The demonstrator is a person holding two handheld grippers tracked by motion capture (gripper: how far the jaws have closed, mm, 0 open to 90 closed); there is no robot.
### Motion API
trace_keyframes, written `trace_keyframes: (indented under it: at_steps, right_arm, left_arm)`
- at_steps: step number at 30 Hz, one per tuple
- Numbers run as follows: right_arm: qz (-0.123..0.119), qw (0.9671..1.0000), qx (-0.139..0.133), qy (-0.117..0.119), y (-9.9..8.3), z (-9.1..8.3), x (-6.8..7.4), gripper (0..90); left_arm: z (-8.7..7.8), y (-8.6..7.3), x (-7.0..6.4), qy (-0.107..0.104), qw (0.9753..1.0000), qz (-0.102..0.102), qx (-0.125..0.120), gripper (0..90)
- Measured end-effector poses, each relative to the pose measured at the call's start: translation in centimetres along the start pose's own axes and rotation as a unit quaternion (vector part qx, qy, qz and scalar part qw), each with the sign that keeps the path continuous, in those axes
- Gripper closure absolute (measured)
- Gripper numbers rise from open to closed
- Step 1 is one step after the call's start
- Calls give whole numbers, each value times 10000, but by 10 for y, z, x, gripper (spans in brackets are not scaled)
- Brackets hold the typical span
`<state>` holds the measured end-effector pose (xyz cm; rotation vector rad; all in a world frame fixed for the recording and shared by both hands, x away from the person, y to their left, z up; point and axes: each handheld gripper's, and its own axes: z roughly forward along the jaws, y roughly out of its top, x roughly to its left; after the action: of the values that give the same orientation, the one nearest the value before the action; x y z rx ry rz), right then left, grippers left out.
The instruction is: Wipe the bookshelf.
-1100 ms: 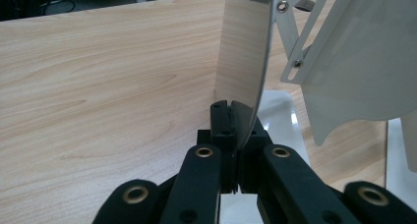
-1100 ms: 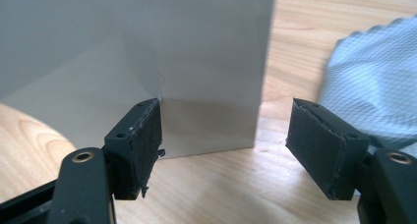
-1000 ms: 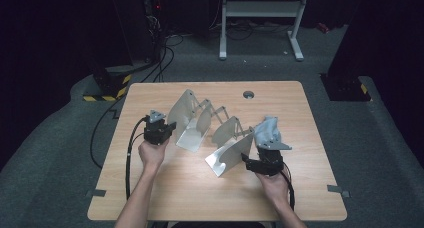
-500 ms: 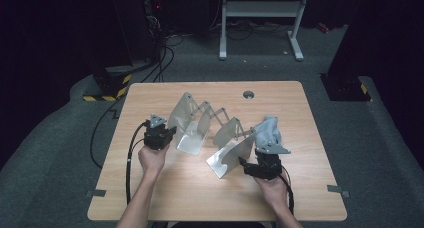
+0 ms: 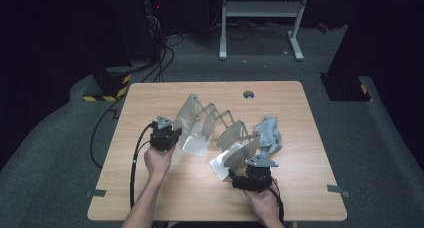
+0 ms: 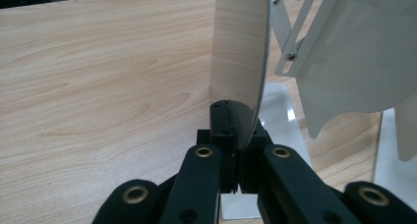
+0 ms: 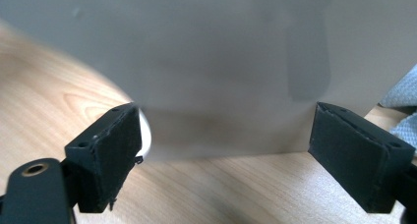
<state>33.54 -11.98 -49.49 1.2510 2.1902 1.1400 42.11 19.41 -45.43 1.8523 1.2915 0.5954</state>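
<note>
I'm clamping my left gripper (image 6: 239, 153) on the end panel (image 6: 239, 62) of the folding rack (image 5: 212, 130), mid-table. Right gripper (image 7: 226, 155) is hanging w/ jaws apart before the near panel (image 7: 211, 62). Risk: rack tipping if I'm pulling unevenly; cloth (image 5: 269, 133) snagging.

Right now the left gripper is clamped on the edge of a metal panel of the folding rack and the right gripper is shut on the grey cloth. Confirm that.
Not quite. The left gripper is clamped on a panel edge of the folding rack, but the right gripper is open, jaws spread wide before a rack panel, as the right gripper view shows. The grey cloth lies loose beside the rack.
</note>
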Motion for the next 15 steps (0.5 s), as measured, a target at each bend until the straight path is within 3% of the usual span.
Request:
trace_keyframes:
  at_steps: [4, 7, 15]
  right_arm:
    - [83, 9996, 8, -258, 0, 4, 3, 79]
    - [90, 9996, 16, -259, 0, 5, 0, 67]
    - [33, 9994, -70, -334, 4, 3, -14, 169]
  left_arm:
    - [0, 0, 0, -9, 10000, -3, 2, 884]
    - [0, 0, 1, -11, 10000, 8, -5, 884]
    - [0, -1, 2, -16, 10000, 7, -40, 884]
